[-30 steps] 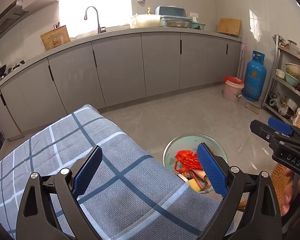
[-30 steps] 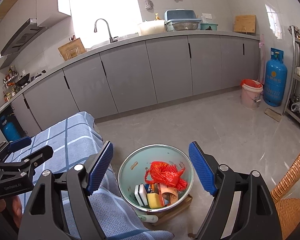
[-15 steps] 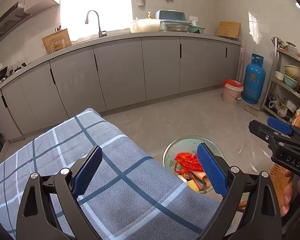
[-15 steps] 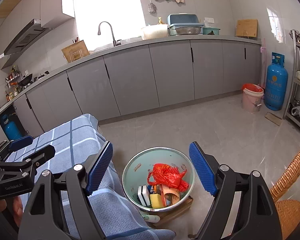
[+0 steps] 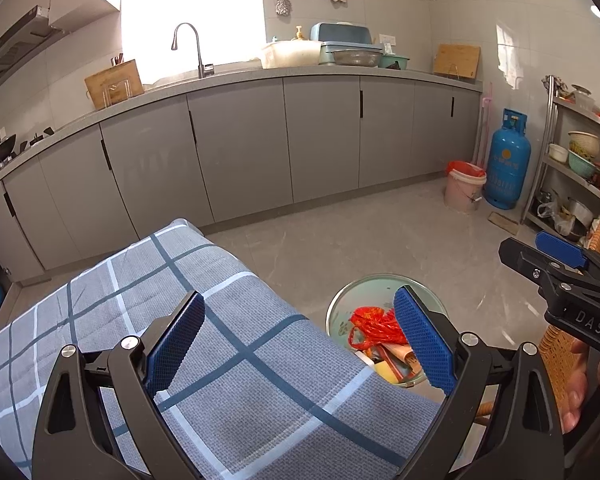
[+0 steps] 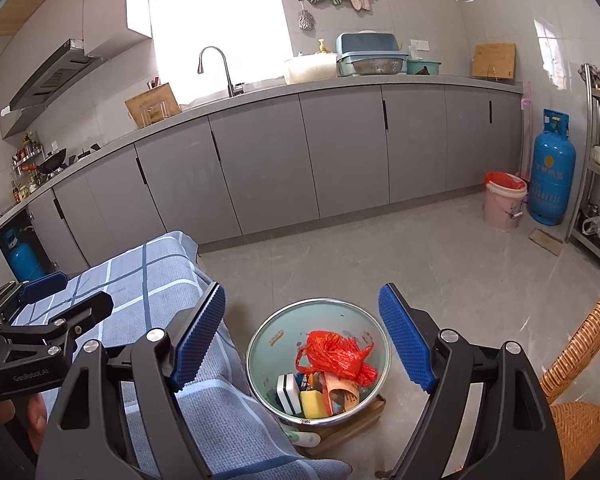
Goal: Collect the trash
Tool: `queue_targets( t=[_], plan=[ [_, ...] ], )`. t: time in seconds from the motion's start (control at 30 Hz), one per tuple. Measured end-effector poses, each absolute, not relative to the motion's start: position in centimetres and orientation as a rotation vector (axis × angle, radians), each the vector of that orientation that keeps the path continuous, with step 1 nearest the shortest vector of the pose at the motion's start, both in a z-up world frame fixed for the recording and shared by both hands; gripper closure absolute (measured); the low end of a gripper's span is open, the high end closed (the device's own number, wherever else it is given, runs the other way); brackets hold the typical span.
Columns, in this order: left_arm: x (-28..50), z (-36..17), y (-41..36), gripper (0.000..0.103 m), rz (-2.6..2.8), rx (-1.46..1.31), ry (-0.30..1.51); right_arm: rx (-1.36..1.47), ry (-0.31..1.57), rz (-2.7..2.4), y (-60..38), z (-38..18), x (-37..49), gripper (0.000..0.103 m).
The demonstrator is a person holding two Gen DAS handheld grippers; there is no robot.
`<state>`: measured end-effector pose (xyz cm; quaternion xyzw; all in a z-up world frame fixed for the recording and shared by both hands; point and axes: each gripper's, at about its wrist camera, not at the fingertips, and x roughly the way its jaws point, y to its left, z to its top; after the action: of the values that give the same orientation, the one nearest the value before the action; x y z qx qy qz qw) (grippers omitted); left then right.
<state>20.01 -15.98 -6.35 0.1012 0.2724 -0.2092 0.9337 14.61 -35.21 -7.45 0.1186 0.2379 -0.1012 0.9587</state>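
Kitchen: grey cabinets (image 6: 340,152) along the far wall, grey tile floor (image 6: 400,256).
Table: covered with a checked blue-grey cloth (image 5: 228,344), at lower left in both views.
Bin (image 6: 260,344): round metal, on the floor just beside the table's right edge.
Trash: red plastic bag (image 6: 336,354), yellow sponge (image 6: 312,404) and other scraps lie inside the bin.
Left gripper (image 5: 300,344): jaws wide apart, holding nothing, above the cloth.
Right gripper (image 6: 302,340): jaws wide apart, holding nothing, above the bin.
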Motion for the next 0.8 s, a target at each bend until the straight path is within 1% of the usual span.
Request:
queue_targets(
  t=[0.13, 0.8],
  plan=[
    [19.96, -6.27, -15.98, 0.005, -0.420, 0.204, 0.557, 0.239, 0.479, -0.204, -35.11, -7.47, 14.35, 0.024],
    [19.25, -6.29, -15.63, 0.004, -0.399, 0.224, 0.540, 0.235, 0.479, -0.196, -34.70, -7.01, 13.83, 0.022]
  ],
)
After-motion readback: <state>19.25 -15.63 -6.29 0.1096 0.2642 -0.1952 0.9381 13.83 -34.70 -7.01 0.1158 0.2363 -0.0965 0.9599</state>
